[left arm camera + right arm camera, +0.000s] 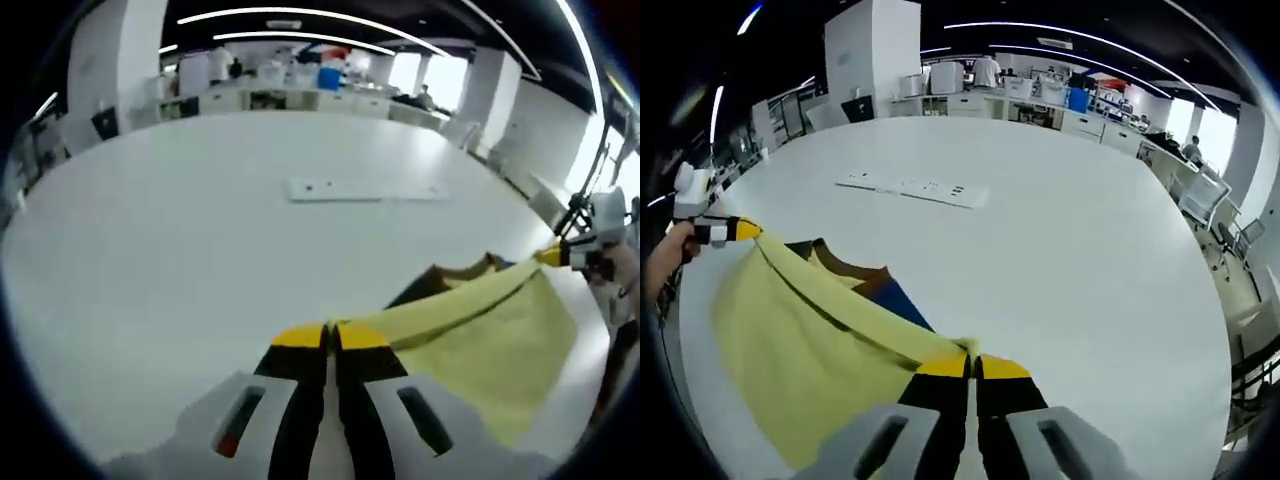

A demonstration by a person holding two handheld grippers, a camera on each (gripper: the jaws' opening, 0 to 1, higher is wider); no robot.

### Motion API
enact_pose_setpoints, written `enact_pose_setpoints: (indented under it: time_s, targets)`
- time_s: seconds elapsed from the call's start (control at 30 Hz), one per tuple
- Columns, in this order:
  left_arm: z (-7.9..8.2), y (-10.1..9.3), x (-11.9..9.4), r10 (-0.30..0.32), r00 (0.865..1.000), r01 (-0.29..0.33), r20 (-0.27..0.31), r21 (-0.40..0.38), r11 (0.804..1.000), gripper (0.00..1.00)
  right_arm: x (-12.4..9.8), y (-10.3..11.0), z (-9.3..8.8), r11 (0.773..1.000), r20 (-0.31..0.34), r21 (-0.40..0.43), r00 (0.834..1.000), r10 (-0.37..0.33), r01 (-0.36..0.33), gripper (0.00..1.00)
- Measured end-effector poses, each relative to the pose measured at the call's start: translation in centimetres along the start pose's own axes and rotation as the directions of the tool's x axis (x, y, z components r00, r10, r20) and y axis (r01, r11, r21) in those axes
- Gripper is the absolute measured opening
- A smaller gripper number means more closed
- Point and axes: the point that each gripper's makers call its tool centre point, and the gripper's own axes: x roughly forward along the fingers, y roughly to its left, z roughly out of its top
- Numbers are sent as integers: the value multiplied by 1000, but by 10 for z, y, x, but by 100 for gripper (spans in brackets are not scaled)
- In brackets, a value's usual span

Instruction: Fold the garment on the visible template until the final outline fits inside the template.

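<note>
A pale yellow cloth garment (480, 320) is held taut above the white table (200, 230), clamped between the closed left gripper (328, 338) and closed right gripper (970, 362); a fold-over should be laid next

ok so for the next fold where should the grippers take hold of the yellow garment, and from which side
Probably where they hold now: the yellow garment is stretched taut between the left gripper and right gripper, each clamped on one end of its raised edge. Come in flat along the white table from the outer ends, since the rest drapes loose below.
</note>
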Motion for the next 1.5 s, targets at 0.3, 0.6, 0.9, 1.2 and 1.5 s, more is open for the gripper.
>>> enact_pose_setpoints:
  time_s: [0.3,0.6,0.9,1.2,1.5]
  targets:
    - [-5,4,9,8,1000,-8,-22,22,1000,0,7,0,-7,1000,-20,7,1000,-6,6,0]
    - [-11,2,12,2,1000,-1,-27,52,999,1,7,0,-7,999,-12,50,1000,-5,5,0]
    - [8,-2,0,-60,996,48,63,182,982,19,-3,1,-5,995,17,100,1000,15,-17,14]
    - [-5,-10,-6,-133,990,108,40,384,917,31,-7,4,-9,998,17,-27,998,60,-60,22]
    - [-7,-8,13,-83,996,65,15,485,872,33,10,0,4,999,74,2,997,39,-40,23]
